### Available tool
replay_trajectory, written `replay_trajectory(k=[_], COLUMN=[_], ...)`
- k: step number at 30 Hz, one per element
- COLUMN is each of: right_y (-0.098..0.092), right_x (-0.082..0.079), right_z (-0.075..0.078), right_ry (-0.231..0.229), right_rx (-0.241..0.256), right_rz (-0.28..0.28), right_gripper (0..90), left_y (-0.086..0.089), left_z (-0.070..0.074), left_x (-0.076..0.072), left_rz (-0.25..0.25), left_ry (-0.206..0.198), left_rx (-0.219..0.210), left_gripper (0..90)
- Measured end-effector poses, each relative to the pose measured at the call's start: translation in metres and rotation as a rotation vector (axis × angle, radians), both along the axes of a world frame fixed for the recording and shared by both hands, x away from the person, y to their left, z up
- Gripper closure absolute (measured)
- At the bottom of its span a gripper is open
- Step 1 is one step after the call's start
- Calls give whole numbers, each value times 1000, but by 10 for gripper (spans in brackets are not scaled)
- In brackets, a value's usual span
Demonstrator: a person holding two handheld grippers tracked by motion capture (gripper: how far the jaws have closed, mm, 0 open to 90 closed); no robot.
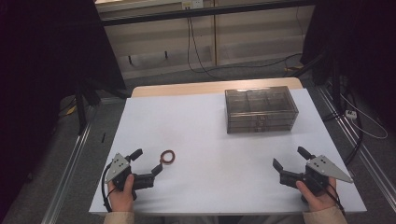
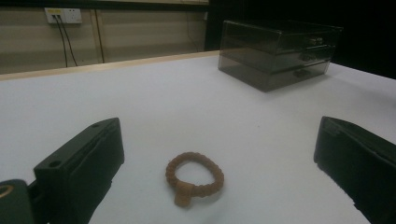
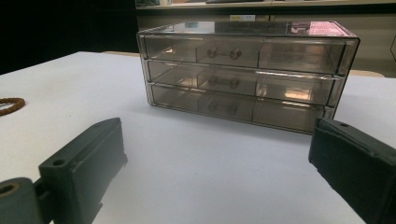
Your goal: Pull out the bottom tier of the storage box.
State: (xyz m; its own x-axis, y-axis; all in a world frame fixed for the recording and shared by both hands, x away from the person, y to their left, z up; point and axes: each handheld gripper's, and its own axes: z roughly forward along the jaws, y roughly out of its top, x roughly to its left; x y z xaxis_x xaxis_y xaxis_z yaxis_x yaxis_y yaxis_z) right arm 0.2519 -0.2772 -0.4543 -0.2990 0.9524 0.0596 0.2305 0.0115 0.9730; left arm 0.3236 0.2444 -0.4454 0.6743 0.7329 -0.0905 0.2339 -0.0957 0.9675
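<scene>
A small brown braided ring (image 1: 167,157) (image 2: 194,178) lies flat on the white table, a short way in front of my left gripper (image 1: 146,161) (image 2: 219,179). That gripper is open, its jaws wide apart on either side of the ring without touching it. A smoky clear three-drawer box (image 1: 260,110) (image 3: 247,74) stands at the back right, all drawers closed. My right gripper (image 1: 288,158) (image 3: 217,175) is open and empty near the front right, facing the drawer fronts from a distance. The ring (image 3: 10,105) also shows at the left edge of the right gripper view.
The white table top (image 1: 205,140) ends in a wooden strip (image 1: 187,87) at the far side. Cables (image 1: 196,51) hang on the wall behind. Metal rails (image 1: 70,163) run along the floor at both sides.
</scene>
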Motion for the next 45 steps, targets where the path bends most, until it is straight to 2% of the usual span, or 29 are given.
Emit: replay_trajectory(k=[11, 20, 33, 37, 41, 45], right_y=[-1, -5, -10, -9, -8, -9], right_x=[0, 5, 23, 35, 39, 47], right_z=[0, 0, 2, 3, 4, 5], right_ry=[1, 0, 7, 16, 19, 20], right_rx=[0, 7, 0, -29, -37, -20], right_rz=[-12, -46, -106, -114, -118, -129], right_gripper=[25, 24, 29, 31, 31, 33], left_y=[0, -1, -4, -4, -4, -4], left_z=[0, 0, 0, -1, -1, -1], left_x=[1, 2, 5, 7, 7, 6], left_rz=[6, 2, -3, -6, -4, -5], left_ry=[-1, -2, 4, 6, 11, 11], left_rx=[0, -3, 0, 13, 17, 20], left_gripper=[17, 17, 17, 18, 18, 18])
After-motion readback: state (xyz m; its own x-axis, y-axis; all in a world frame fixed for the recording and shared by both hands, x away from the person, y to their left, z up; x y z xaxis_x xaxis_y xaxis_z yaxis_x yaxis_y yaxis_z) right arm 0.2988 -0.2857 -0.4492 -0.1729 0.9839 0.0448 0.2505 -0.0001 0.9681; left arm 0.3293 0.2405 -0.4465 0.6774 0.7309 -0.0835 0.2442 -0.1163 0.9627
